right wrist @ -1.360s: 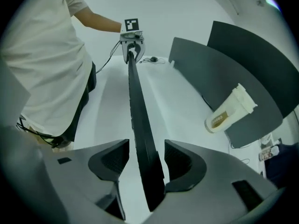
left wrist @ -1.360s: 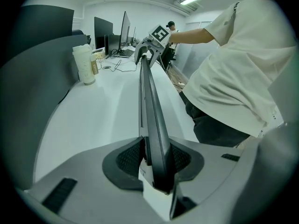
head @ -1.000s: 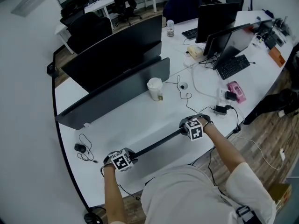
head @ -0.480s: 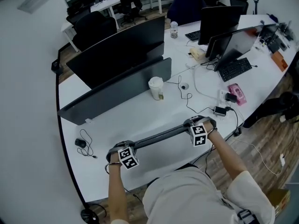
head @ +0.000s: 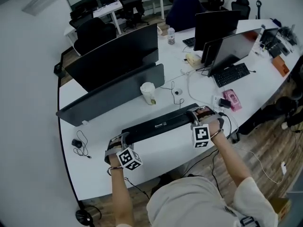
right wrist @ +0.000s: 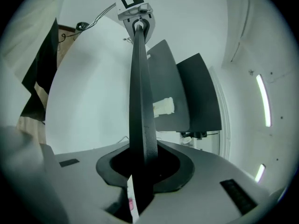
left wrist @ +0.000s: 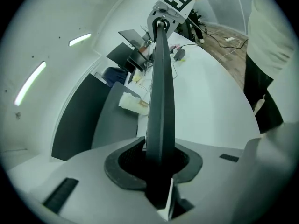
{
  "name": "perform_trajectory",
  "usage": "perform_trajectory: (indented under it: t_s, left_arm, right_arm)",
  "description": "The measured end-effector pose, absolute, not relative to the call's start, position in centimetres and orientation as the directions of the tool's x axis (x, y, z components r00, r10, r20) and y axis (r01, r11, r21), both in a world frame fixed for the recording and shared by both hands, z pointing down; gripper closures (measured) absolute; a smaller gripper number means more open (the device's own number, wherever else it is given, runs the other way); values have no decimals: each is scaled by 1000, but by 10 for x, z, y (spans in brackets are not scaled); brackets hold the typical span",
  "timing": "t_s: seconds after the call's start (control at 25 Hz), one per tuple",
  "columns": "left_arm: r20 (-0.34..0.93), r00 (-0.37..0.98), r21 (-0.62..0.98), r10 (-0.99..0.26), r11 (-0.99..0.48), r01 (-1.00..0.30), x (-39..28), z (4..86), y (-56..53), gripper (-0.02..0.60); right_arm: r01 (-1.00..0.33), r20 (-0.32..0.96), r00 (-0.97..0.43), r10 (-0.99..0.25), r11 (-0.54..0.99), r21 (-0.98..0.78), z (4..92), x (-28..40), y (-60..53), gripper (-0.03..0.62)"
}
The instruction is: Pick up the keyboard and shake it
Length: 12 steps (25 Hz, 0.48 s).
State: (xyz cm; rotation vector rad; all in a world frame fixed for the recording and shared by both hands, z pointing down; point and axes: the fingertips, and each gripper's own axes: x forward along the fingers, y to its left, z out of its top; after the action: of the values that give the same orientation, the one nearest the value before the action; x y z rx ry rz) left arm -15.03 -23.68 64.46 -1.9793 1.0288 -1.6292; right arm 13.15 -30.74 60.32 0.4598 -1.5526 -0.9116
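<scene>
A long black keyboard (head: 161, 123) hangs in the air above the white desk (head: 165, 148), tilted with one broad face toward me. My left gripper (head: 124, 137) is shut on its left end and my right gripper (head: 193, 115) on its right end; both sets of jaws have just been closing with the keyboard between them. In the left gripper view the keyboard (left wrist: 159, 101) runs edge-on from my jaws up to the right gripper (left wrist: 163, 17). In the right gripper view the keyboard (right wrist: 139, 101) runs the same way up to the left gripper (right wrist: 138, 17).
Behind the keyboard stand a paper cup (head: 148, 92), a grey divider panel (head: 111, 96) and a large dark monitor (head: 113, 56). To the right are a second keyboard (head: 232, 74), a pink object (head: 230, 100) and loose cables. A mouse (head: 77, 143) lies at the left.
Both grippers have risen and carried the keyboard up off the desk. It has tipped from edge-on to showing a broad face to the head camera.
</scene>
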Motion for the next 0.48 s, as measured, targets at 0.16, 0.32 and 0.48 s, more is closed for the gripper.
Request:
perform_trajectory:
  t_s: [0.16,0.32,0.48]
  left_arm:
    - [618,3,-740,-786,-583,-336,-125,611,-227,485]
    - [557,-54,-771,-829,-492,-404,-106,589,-203,481]
    - [548,-82,-752,-832,-448,-483,-86,586,-182,482]
  right_arm:
    - [227,556,-231,-798,512,829,562,155,-304,477]
    - [257,489,-272,-829,427,867,529,170,-290,477]
    - [347,460,-301,-835,353,869,500,180,-285,474]
